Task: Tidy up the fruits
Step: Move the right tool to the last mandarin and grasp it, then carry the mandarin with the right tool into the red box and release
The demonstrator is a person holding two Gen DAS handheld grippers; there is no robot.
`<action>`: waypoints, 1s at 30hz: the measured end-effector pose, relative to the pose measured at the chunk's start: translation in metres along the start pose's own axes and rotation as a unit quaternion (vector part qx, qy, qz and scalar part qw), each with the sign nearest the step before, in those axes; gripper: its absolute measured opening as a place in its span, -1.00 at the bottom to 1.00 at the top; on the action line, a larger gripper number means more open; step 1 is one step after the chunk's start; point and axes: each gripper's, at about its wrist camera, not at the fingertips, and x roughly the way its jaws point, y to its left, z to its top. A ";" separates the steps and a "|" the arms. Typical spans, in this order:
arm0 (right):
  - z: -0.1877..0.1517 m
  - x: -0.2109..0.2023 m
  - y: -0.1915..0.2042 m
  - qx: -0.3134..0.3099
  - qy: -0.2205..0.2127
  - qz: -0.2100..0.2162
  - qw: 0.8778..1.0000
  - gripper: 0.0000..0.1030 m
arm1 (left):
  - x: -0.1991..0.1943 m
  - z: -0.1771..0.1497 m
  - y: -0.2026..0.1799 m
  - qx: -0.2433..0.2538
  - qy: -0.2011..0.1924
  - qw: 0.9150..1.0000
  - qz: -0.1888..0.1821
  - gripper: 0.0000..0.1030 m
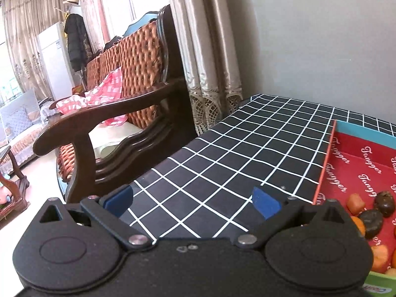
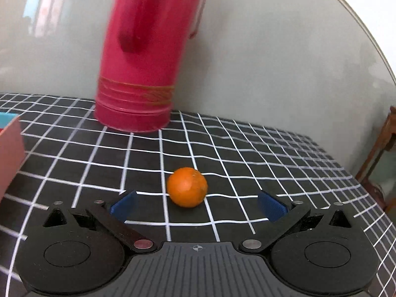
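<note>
One orange (image 2: 187,187) and one red canister (image 2: 146,57) sit on the surface. One box (image 1: 356,165) holds two dark fruits (image 1: 371,222) and perhaps five orange ones (image 1: 355,203), partly hidden.

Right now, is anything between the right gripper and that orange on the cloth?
Nothing visible. The orange sits alone on the checked cloth, just ahead of the open right gripper; the red canister stands well behind it.

This is a home living room. A wooden sofa (image 1: 128,94) with woven cushions stands by long curtains (image 1: 205,49) and a bright window; a coat and hat (image 1: 73,24) hang farther back, and a checked tablecloth (image 1: 247,148) covers the table.
</note>
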 end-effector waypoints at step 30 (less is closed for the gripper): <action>0.007 -0.069 0.020 0.004 -0.079 0.240 0.968 -0.20 | 0.001 0.000 0.005 0.007 0.004 1.000 -0.001 0.88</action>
